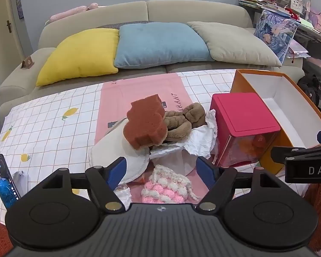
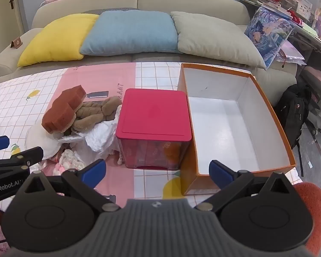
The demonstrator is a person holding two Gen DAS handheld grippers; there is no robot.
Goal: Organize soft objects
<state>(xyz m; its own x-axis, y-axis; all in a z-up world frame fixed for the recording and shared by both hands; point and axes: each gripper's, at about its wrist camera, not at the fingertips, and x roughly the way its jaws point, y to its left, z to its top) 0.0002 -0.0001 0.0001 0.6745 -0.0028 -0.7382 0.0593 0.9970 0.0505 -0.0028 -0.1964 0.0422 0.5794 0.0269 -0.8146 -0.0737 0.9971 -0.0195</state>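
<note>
A pile of soft things lies mid-table: a brown sponge (image 1: 146, 125) (image 2: 63, 109) leaning on a tan plush toy (image 1: 182, 118) (image 2: 96, 112), a white round pad (image 1: 119, 154), crumpled white paper (image 1: 194, 141) and a pink-and-white crocheted piece (image 1: 167, 187) (image 2: 69, 161). My left gripper (image 1: 160, 171) hovers open just above the crocheted piece, nothing between its blue pads. My right gripper (image 2: 158, 170) is open too, empty, in front of the red-lidded box (image 2: 153, 115) (image 1: 243, 114) and the orange cardboard box (image 2: 274, 115) (image 1: 289, 98), whose white inside is empty.
A phone (image 1: 4, 182) stands propped at the table's left edge. A sofa with yellow (image 1: 79, 56), blue (image 1: 160, 44) and beige cushions runs behind the table. A black backpack (image 2: 293, 111) sits on the floor at right. A cluttered shelf fills the far right corner.
</note>
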